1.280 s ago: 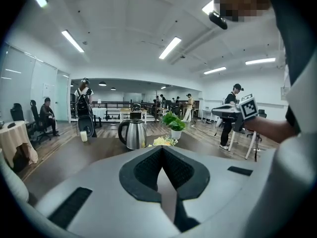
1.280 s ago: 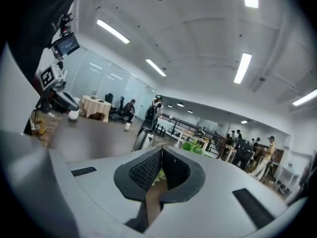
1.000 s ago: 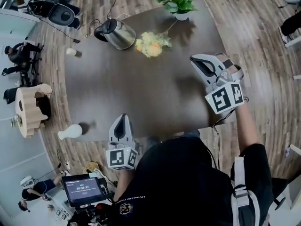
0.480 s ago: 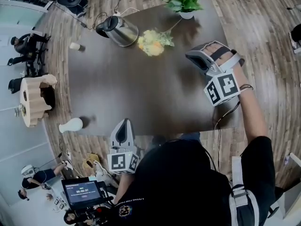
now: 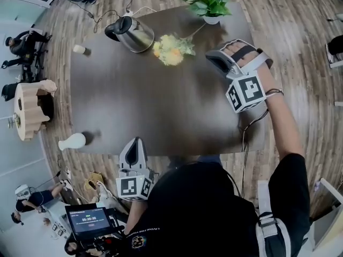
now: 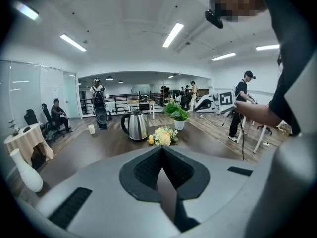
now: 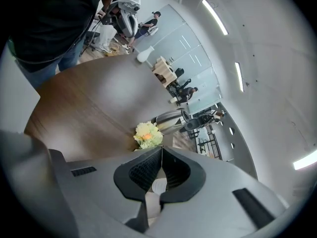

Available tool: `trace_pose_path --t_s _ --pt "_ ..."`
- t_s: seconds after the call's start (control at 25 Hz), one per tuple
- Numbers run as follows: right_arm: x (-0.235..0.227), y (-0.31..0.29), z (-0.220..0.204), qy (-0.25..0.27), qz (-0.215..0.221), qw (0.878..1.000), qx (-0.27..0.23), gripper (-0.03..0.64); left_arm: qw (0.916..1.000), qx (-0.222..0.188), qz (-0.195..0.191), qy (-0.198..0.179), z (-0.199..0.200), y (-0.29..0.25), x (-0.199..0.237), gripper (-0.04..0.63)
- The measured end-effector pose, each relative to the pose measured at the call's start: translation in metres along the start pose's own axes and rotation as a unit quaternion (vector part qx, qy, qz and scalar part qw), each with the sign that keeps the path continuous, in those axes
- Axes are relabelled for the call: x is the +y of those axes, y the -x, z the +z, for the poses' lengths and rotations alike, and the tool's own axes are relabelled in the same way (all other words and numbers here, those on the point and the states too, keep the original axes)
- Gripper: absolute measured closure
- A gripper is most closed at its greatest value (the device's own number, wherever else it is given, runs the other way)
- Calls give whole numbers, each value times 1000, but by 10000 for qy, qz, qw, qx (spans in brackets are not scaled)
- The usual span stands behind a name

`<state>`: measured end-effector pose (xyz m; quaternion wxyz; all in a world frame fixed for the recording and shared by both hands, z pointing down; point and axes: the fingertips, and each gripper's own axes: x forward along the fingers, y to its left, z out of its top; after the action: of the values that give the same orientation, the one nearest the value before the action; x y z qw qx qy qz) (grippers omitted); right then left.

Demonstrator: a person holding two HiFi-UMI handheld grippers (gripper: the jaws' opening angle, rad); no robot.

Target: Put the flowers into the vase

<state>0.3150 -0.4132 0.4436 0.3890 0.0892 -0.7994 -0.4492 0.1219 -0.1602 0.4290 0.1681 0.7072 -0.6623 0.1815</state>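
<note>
Both the right tool (image 5: 213, 60) and left tool (image 5: 134, 142) are pressed shut and empty, so the flowers (image 5: 170, 50), lying flat on the bench (image 5: 161, 106) beside the kettle (image 5: 130, 33), may be shoved not gripped, and the vase (image 5: 72, 141) at the near edge could topple

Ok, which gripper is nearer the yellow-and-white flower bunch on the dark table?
Right. The right gripper is close beside the flower bunch; the left gripper is far back at the near edge of the table.
</note>
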Motion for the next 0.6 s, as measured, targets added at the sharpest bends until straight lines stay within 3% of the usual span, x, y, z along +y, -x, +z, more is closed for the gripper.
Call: trace_pose_path --t_s 0.6 --pt "9 1 -16 -44 78 9998 -199 597 9996 279 -100 46 0 -3 -23 589"
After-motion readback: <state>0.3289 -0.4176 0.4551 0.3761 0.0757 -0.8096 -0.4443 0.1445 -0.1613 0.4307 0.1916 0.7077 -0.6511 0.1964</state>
